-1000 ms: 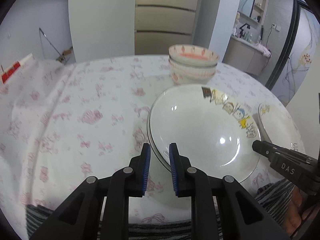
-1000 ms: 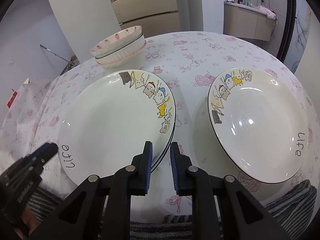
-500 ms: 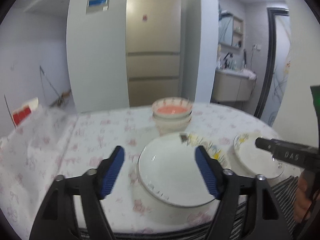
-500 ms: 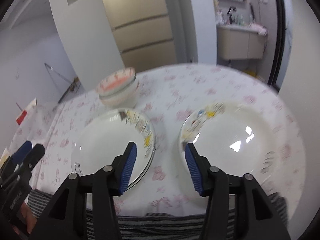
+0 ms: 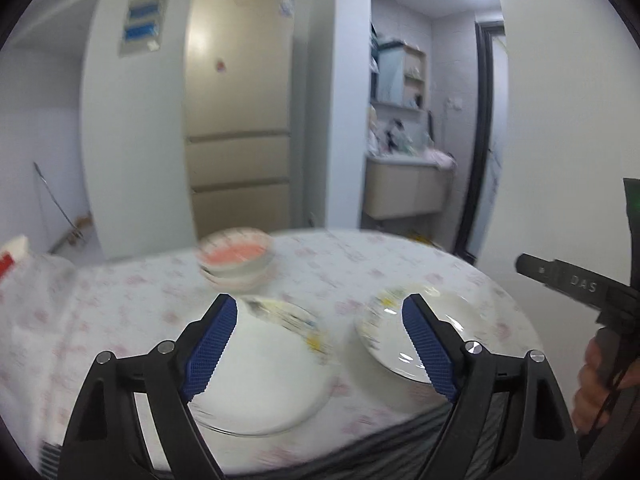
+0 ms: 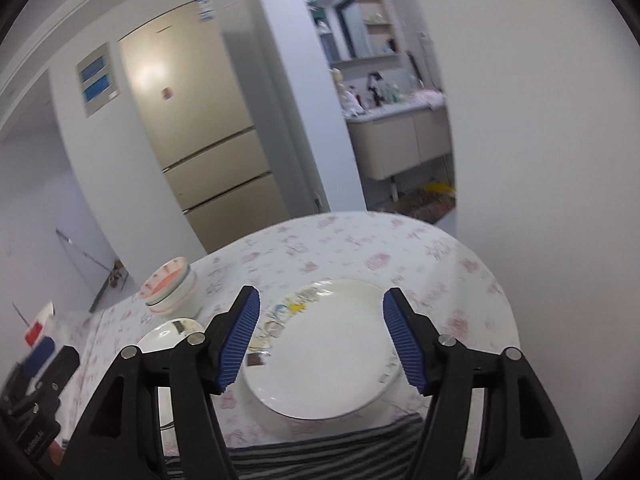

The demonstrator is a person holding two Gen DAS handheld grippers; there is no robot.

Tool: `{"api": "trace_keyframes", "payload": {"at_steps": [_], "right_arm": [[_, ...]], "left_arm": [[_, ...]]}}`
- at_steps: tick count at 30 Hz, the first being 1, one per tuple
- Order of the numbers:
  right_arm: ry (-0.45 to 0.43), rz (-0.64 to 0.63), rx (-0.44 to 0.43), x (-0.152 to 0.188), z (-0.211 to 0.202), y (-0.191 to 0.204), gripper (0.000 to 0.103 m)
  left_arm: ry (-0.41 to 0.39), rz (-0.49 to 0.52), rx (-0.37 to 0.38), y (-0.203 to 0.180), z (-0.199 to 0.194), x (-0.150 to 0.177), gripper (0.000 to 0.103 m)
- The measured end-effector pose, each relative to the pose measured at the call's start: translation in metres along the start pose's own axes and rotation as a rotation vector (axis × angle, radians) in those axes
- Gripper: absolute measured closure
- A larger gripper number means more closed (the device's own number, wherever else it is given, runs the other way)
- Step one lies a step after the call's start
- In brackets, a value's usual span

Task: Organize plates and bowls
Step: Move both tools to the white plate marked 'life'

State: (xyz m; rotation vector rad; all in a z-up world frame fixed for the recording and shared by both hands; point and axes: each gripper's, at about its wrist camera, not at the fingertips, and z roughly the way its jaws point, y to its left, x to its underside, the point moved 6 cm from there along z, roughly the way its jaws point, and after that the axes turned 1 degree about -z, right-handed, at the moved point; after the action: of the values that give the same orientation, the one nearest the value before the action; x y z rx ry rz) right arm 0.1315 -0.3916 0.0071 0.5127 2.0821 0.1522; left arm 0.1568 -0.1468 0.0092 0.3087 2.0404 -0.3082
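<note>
A round table with a pink-flowered cloth [image 5: 120, 308] holds a stack of white cartoon-print plates [image 5: 264, 368] at the near left and a single matching plate [image 5: 392, 336] to its right. A stack of pink-patterned bowls [image 5: 236, 260] stands behind them. My left gripper [image 5: 320, 344] is open and empty, raised above the near edge over the plate stack. My right gripper [image 6: 320, 336] is open and empty, raised above the single plate [image 6: 324, 356]. The bowls [image 6: 170, 288] and the stack's edge [image 6: 168, 334] show at left in the right wrist view.
The right gripper's body [image 5: 580, 284] shows at the right of the left wrist view. A fridge [image 5: 236, 132] and a vanity cabinet [image 5: 408, 188] stand beyond the table. A striped cloth [image 6: 320, 456] hangs along the near edge.
Both grippers have opened wide from shut. Both have lifted and tilted up, away from the plates, so the room beyond the table comes into view.
</note>
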Motion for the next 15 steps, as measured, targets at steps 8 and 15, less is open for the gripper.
{"api": "trace_keyframes", "payload": {"at_steps": [8,15], "right_arm": [[0.123,0.121,0.074,0.03,0.043,-0.053,0.04],[0.253,0.173,0.073,0.058,0.074,-0.075,0.04]], "left_arm": [[0.222,-0.045,0.046,-0.053,0.072,0.031,0.016],[0.441,-0.091,-0.027,-0.063,0.119,0.068,0.016]]}}
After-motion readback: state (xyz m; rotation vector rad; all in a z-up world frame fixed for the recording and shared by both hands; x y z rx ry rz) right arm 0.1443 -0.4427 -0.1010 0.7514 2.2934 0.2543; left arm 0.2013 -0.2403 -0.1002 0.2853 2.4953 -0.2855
